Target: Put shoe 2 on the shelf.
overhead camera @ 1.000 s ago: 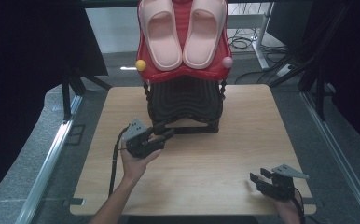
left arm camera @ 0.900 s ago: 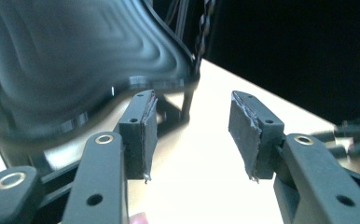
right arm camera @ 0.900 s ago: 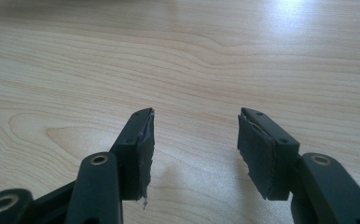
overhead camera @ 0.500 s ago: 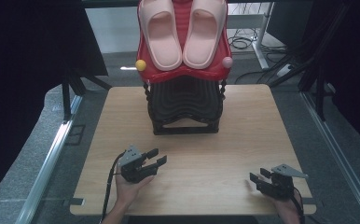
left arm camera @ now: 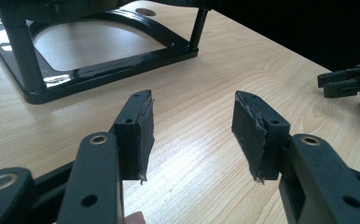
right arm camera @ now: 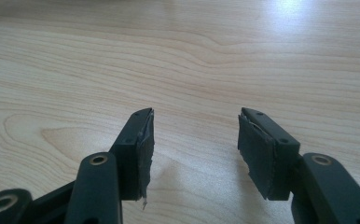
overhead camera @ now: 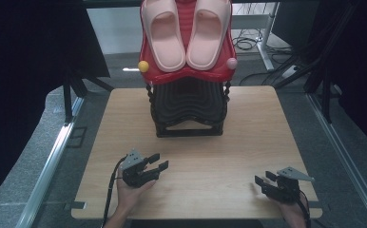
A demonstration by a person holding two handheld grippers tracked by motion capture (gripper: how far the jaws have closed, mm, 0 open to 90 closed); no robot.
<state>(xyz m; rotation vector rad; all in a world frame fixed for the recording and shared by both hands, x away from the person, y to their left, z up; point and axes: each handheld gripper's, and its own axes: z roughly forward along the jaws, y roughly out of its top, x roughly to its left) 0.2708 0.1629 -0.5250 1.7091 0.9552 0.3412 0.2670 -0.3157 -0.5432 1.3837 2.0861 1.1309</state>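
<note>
Resting low on light wooden table (overhead camera: 210, 161) | left gripper (overhead camera: 157, 165) jaws just been opening, nothing between | right gripper (overhead camera: 263, 181) jaws spread, empty | black ribbed rack (overhead camera: 188, 102) standing mid-table, well apart, carrying pink slippers (overhead camera: 186, 31)

Black two-jaw grippers (overhead camera: 159, 164), grey three-cornered plates, brass rivets

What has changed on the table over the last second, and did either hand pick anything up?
The left tongs came down and back from near the black rack to the table's near edge; their jaws have just been opening, with nothing between them. The right tongs stayed put, open and empty. The pink slippers remain on the red tray atop the rack.
</note>
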